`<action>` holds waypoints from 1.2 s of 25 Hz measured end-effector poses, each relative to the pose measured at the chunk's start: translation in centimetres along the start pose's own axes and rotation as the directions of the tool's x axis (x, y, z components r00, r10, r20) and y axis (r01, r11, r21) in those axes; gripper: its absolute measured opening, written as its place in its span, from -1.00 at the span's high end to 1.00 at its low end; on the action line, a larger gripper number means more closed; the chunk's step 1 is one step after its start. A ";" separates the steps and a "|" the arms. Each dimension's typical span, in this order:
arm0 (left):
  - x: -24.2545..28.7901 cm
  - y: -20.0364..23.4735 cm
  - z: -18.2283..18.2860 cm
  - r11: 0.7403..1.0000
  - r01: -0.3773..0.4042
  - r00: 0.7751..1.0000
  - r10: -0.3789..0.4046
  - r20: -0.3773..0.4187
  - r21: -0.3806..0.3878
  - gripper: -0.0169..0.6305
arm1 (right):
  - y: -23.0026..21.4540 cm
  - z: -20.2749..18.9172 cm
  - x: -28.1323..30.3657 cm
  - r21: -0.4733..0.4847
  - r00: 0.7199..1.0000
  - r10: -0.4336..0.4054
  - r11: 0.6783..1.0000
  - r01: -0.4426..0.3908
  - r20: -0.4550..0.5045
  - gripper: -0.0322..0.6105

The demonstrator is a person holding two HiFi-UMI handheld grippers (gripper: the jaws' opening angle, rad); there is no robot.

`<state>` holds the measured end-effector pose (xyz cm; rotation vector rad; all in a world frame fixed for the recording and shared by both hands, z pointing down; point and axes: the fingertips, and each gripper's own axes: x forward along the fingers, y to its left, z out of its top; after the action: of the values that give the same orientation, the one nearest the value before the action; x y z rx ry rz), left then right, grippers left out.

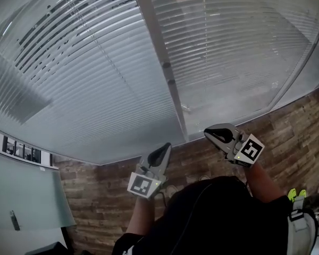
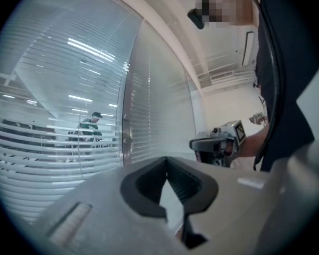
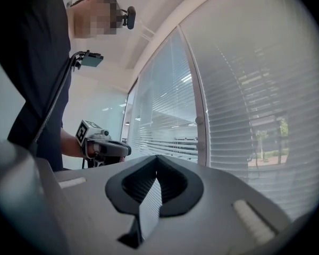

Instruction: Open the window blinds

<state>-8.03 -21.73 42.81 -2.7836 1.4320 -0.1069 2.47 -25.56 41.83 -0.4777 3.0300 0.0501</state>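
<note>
White slatted blinds point(image 1: 95, 78) hang fully lowered over two big panes, filling the upper part of the head view, with a pale upright frame post point(image 1: 158, 57) between the panes. On the left pane the upper slats are tilted enough to show dark gaps. The left gripper view shows a figure in the distance through them. The right pane's slats look flatter and more closed, though the right gripper view shows a little greenery through them at its far edge. Two small round fittings sit one above the other on the post.

Both tongs are held low in front of the blinds, well short of them and touching nothing. The left tongs point(image 1: 165, 147) point up toward the foot of the post, jaws together with nothing between them. The right tongs point(image 1: 210, 134) sit on the other side of the post, a little higher in the head view, and are likewise closed and empty. Each gripper view shows the other tongs off to the side.

Below the blinds runs a wood-plank floor point(image 1: 292, 126). The person's dark shirt point(image 1: 212, 211) fills the bottom of the head view.
</note>
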 end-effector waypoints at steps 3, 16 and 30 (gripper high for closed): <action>-0.4 0.2 -0.2 1.000 -0.024 1.000 0.024 -0.013 -0.004 0.93 | 0.1 0.0 0.6 0.006 1.000 0.019 1.000 -0.019 0.008 0.88; -1.3 0.5 -0.4 0.999 -0.045 0.999 0.044 -0.030 -0.007 0.93 | 1.2 0.0 1.8 -0.042 0.998 0.070 0.997 -0.070 -0.004 0.88; -0.2 0.4 -0.3 1.000 -0.025 0.999 0.024 -0.033 -0.019 0.93 | 0.4 -0.6 1.1 -0.012 0.998 0.056 0.998 -0.056 -0.024 0.88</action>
<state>-8.49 -21.78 43.07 -2.7909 1.4818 -0.1395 1.29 -25.48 42.38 -0.3976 3.0679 0.0665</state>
